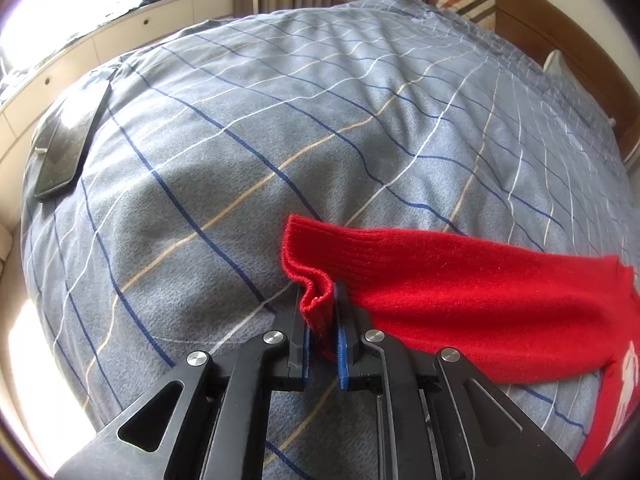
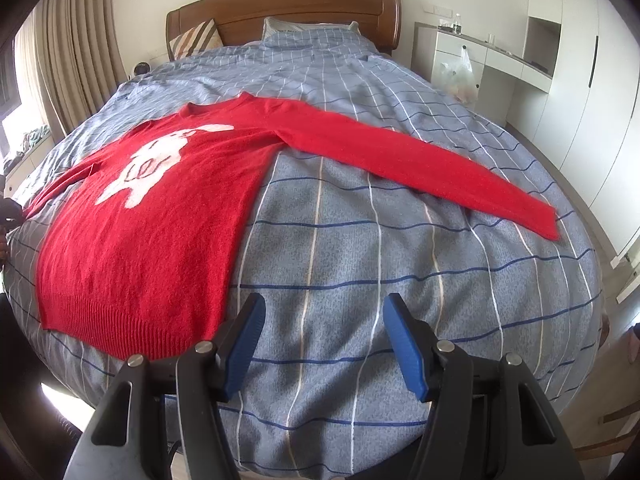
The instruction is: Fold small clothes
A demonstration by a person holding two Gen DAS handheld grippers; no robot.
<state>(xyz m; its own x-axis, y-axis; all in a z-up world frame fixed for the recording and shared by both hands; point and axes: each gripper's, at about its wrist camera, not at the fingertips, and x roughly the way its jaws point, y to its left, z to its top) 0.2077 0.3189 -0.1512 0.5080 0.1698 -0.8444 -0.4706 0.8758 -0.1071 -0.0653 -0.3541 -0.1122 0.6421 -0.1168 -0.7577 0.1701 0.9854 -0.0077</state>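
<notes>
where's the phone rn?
Left wrist view only: the phone lies at the far left edge of the plaid duvet, near the window-side cabinets, well clear of the red sweater.

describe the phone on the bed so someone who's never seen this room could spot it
Start at the blue-grey checked duvet covering the bed. At its edge nearest the window-side drawers lies the phone, far from the red sweater. It is the only flat, black, glossy slab there.
</notes>
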